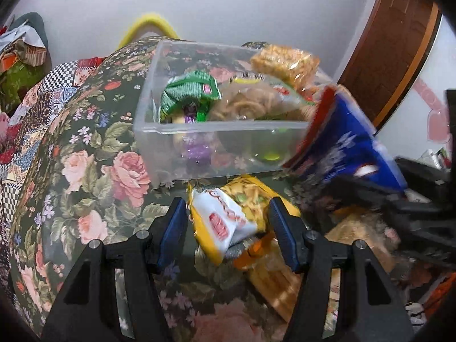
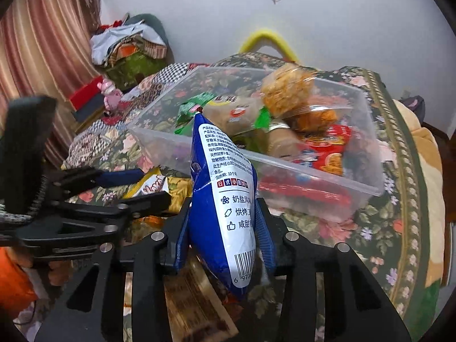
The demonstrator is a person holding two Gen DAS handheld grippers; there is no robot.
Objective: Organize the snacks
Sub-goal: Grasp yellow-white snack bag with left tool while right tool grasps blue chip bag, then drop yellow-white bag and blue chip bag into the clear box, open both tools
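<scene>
My left tongs (image 1: 228, 222) stand released, their blue pads either side of the yellow noodle packet (image 1: 228, 216), which lies on the floral bedspread (image 1: 94, 165) just in front of the clear bin (image 1: 222, 131). The left pad looks just clear of the packet; I cannot tell whether the right pad touches it. To take it well, I judge I should close on the packet's middle, not its crimped edge, and lift clear of the wrappers beneath.

My right tongs (image 2: 222, 228) are clenched on the blue snack bag (image 2: 225, 199), held upright with its top near the bin's front wall (image 2: 256, 159). I would raise it over the rim before letting go; the bin is already crowded toward the right.
</scene>
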